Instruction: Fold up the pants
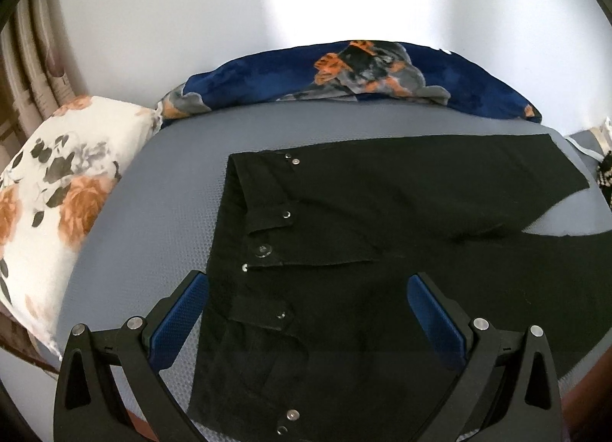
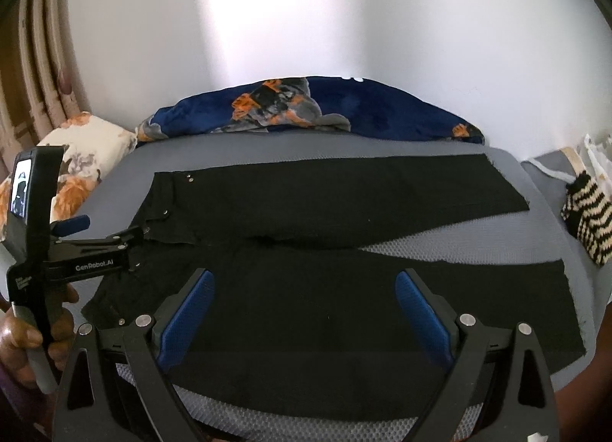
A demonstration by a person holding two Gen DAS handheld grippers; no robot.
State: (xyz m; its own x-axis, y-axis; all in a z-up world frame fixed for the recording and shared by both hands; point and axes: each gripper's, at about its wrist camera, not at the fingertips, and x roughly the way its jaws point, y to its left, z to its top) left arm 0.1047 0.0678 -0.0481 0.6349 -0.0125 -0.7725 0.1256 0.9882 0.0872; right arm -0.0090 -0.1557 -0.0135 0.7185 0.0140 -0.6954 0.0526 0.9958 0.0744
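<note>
Black pants (image 1: 382,212) lie spread flat on a grey mattress (image 1: 160,212). The waistband with metal rivets is at the left and both legs run to the right. In the right wrist view the pants (image 2: 325,300) show a V-shaped gap between the legs. My left gripper (image 1: 306,281) is open over the near half of the waistband, its blue pads (image 1: 179,319) apart with nothing between them. The right wrist view shows that same left gripper (image 2: 113,225), held by a hand (image 2: 23,338). My right gripper (image 2: 304,277) is open above the near leg.
A white floral pillow (image 1: 65,193) lies at the left end of the mattress. A blue patterned blanket (image 1: 363,74) is bunched along the white wall. A black-and-cream striped knit item (image 2: 585,220) sits at the right. Curtains (image 2: 34,78) hang at the far left.
</note>
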